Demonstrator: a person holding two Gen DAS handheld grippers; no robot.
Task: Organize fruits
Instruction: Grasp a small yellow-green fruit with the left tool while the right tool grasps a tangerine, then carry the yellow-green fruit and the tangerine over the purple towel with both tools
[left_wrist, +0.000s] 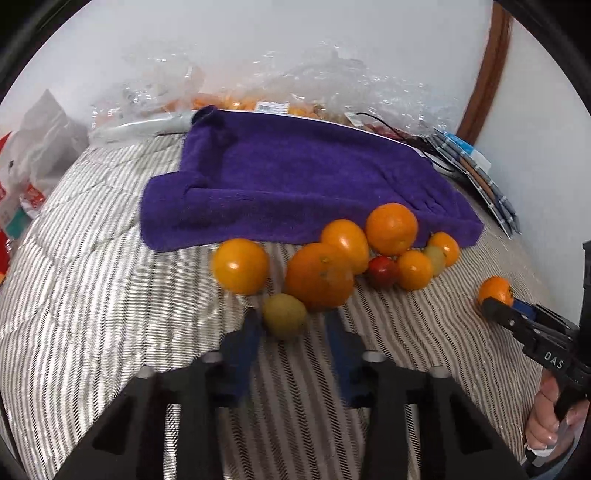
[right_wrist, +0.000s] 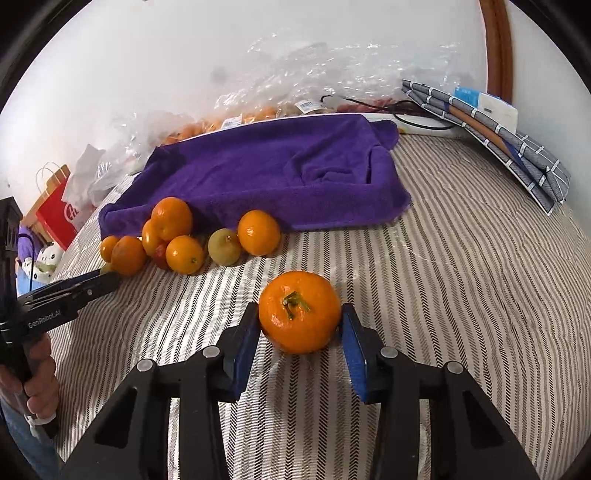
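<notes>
Handling: the mandarin (right_wrist: 299, 312) is judged light and soft-skinned with a smooth, slightly slick peel; it is best taken across its widest sides, gently.
Look: bright orange, slightly flattened, green stem stub turned towards the camera.
Place: set on the striped bed cover (right_wrist: 461, 295), well apart from the fruit pile (right_wrist: 184, 236) beside the purple towel (right_wrist: 280, 173).
Right tool (right_wrist: 301, 325): pads are set against both sides of the mandarin; whether it is clamped cannot be told.
Left tool (left_wrist: 293, 325): spread wide around a small yellow-green fruit (left_wrist: 284, 315), nothing held.

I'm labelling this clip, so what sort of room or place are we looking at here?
Probably a bedroom at home, not a kitchen: the fruit sits on a striped quilted bedspread beside a purple towel, with clear plastic produce bags and a red shopping bag along the white wall.
</notes>
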